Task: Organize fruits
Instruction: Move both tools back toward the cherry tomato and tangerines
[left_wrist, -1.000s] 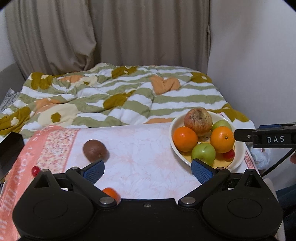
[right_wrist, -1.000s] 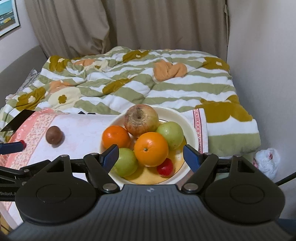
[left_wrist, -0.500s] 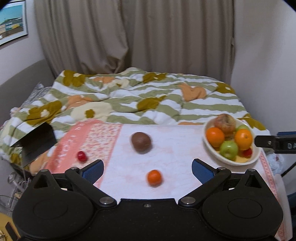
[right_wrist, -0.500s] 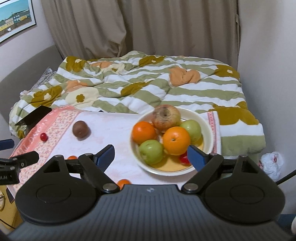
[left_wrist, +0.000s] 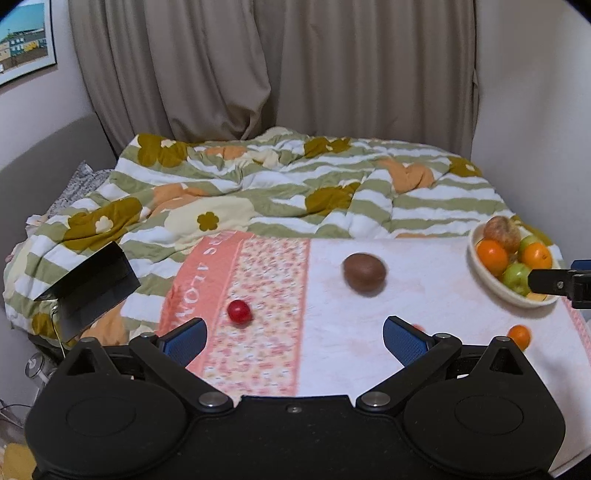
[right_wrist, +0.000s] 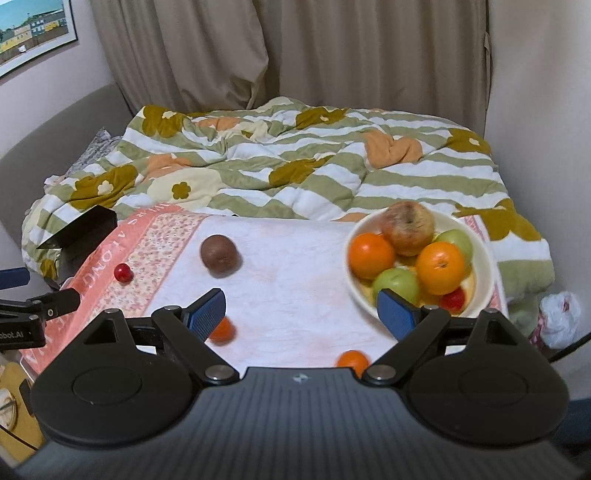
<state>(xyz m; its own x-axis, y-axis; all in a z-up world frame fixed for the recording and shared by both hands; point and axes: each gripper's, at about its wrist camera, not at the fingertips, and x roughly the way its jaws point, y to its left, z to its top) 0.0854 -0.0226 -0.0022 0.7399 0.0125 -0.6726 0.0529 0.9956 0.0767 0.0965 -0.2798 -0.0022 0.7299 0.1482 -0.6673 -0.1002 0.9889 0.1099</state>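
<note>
A cream bowl at the table's right holds oranges, green apples, a brownish apple and a small red fruit; it also shows in the left wrist view. Loose on the cloth lie a brown fruit, a small red fruit and two small oranges; one shows in the left wrist view. My left gripper is open and empty above the near edge, the red fruit just beyond its left finger. My right gripper is open and empty, left of the bowl.
The table wears a white cloth with a pink floral band. A bed with a striped green quilt lies behind. A black box sits at the left edge. A white plastic bag lies on the floor at right.
Both grippers have pulled back and swung left. More of the table shows now, with the small red fruit and both small oranges in view. Both stay open.
</note>
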